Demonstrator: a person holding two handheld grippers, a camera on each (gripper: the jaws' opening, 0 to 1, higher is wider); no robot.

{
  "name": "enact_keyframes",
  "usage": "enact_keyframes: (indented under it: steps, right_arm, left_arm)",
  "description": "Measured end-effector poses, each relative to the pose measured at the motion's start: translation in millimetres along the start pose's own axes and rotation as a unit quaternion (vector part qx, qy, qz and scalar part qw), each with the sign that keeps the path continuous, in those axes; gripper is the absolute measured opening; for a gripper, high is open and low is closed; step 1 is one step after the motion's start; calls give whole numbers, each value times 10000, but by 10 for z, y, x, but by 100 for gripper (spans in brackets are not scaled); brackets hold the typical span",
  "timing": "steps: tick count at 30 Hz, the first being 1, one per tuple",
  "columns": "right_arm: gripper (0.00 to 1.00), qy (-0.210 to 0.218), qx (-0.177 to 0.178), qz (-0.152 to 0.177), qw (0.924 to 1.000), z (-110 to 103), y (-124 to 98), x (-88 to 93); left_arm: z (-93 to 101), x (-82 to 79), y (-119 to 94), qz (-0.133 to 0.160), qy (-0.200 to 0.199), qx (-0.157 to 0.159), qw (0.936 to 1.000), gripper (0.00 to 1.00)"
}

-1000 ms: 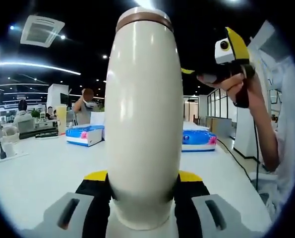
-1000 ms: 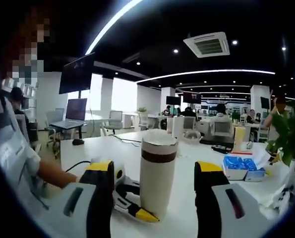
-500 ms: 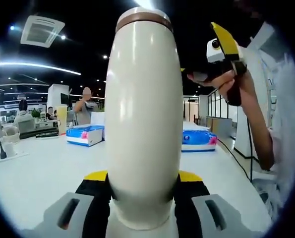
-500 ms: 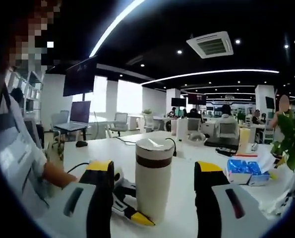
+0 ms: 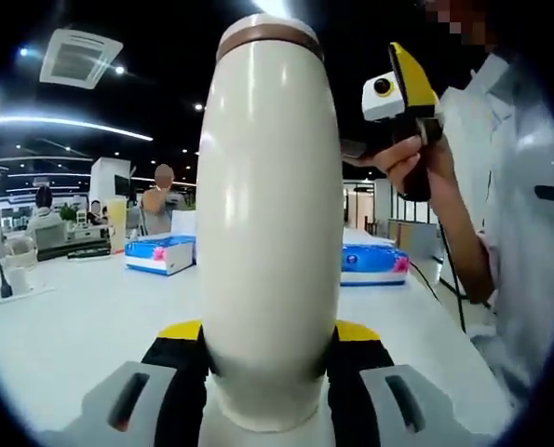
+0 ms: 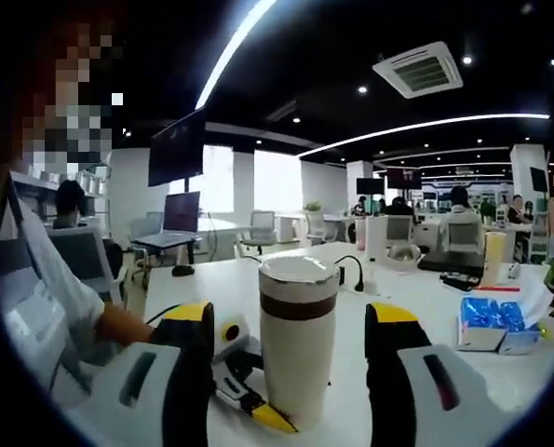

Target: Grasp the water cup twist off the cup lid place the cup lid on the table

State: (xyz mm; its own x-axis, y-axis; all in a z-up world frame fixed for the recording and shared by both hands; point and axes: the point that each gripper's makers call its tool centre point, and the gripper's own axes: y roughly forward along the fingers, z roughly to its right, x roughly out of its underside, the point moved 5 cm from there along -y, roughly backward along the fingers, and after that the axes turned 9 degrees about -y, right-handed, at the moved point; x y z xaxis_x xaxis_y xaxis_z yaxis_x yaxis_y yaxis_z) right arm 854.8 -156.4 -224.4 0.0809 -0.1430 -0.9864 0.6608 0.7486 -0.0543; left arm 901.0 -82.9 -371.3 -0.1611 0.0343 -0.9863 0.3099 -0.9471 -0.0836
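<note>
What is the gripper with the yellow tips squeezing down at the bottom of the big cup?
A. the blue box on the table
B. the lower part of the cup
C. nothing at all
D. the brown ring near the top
B: in the left gripper view, the left gripper has its jaws pressed against both sides of the lower body of the water cup, well below the brown ring and the cup lid.

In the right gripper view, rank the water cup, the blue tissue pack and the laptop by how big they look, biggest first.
1. water cup, by far the largest, though it is also nearest the camera.
2. blue tissue pack.
3. laptop, which looks smallest, but it sits far back, so true size is unsure.
</note>
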Motion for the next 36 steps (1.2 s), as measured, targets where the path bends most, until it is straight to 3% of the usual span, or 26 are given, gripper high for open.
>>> enact_keyframes:
  steps: [4,8,12,23,36]
  right_arm:
    - [67,-13,-23,-46,10000,-12,99,41]
    - [67,-61,5,27,10000,-69,134,-40]
    - [66,-87,347,156,9992,-58,164,-142]
    - [59,-29,1047,241,9942,-81,298,-152]
    - [51,70,1590,252,9869,-73,340,-160]
  left_arm:
    - [-2,1,-3,1,13,10,10000,51]
    - [0,2,-6,-3,21,7,10000,51]
    - [3,3,-3,-3,8,6,10000,51]
    - [14,9,9,-3,-10,5,10000,51]
    - [8,18,14,-3,-10,-6,10000,51]
